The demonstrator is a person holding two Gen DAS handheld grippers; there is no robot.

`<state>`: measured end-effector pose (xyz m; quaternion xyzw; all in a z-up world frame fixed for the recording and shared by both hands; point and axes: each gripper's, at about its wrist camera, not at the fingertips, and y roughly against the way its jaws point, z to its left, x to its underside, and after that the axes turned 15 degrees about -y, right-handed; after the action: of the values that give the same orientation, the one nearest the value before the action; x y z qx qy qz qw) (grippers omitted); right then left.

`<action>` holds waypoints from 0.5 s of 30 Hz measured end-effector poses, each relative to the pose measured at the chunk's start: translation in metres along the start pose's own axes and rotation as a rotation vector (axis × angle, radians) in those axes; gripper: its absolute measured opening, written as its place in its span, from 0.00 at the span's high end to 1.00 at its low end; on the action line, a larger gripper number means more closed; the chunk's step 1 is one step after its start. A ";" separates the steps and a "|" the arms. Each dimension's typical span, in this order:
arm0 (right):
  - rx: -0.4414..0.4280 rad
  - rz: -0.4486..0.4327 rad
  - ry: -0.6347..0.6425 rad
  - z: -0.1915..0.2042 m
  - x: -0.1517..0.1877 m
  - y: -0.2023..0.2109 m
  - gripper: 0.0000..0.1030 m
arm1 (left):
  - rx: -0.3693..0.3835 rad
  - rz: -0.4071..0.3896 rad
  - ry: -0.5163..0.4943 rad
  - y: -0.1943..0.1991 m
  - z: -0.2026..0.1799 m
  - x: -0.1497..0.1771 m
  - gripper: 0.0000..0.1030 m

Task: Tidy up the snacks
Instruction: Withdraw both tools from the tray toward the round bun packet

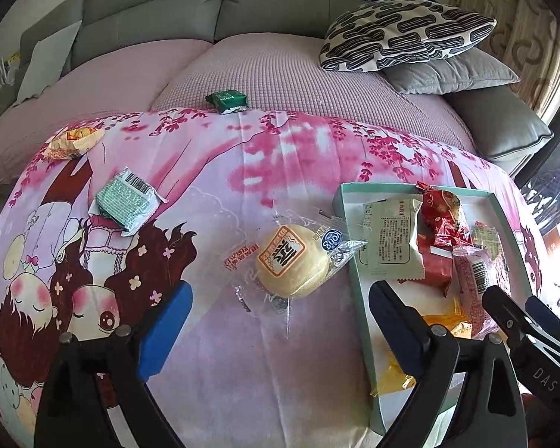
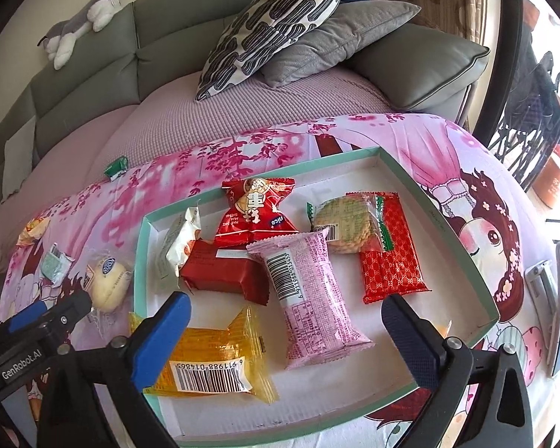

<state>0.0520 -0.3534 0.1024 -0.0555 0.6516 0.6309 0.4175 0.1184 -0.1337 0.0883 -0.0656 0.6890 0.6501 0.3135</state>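
A desk draped in a pink cartoon-print cloth (image 1: 242,156) carries everything. Lying directly on the cloth are a shallow mint-rimmed box (image 2: 463,239) at the right, a round yellow bun in clear wrap (image 1: 293,261) just left of the box, a green-and-white packet (image 1: 128,201) farther left, and an orange-and-yellow packet (image 1: 72,143) at the far left. A small dark green packet (image 1: 227,100) sits at the cloth's far edge, where it meets the sofa's mauve cover (image 1: 280,71).
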 end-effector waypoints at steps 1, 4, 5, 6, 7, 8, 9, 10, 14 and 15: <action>-0.002 -0.005 -0.001 0.000 0.000 0.001 0.00 | -0.001 -0.001 0.005 0.000 0.001 0.000 0.07; -0.016 -0.017 -0.008 0.000 -0.001 0.001 0.00 | -0.003 -0.015 0.014 0.001 0.004 0.001 0.07; -0.026 -0.017 -0.012 0.000 -0.001 0.001 0.00 | -0.004 -0.023 0.013 0.001 0.005 0.001 0.07; -0.036 -0.016 -0.015 0.001 -0.001 0.001 0.00 | -0.005 -0.031 0.009 0.002 0.005 0.001 0.07; -0.042 -0.015 -0.015 0.002 0.000 0.001 0.00 | -0.004 -0.037 0.006 0.003 0.006 0.001 0.07; -0.045 -0.015 -0.012 0.003 0.000 0.001 0.00 | 0.001 -0.046 0.006 0.004 0.007 0.001 0.07; -0.047 -0.014 -0.005 0.005 0.001 0.001 0.00 | 0.009 -0.057 0.009 0.004 0.008 0.001 0.07; -0.049 -0.013 0.004 0.008 0.002 0.001 0.00 | 0.013 -0.062 0.015 0.005 0.011 0.001 0.07; -0.059 -0.007 0.034 0.018 0.006 0.001 0.00 | 0.005 -0.060 0.045 0.007 0.025 0.001 0.07; -0.067 -0.004 0.038 0.021 0.006 0.001 0.00 | -0.002 -0.061 0.054 0.009 0.030 0.002 0.07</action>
<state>0.0567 -0.3322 0.1026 -0.0826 0.6376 0.6506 0.4042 0.1232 -0.1037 0.0962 -0.1046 0.6943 0.6388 0.3144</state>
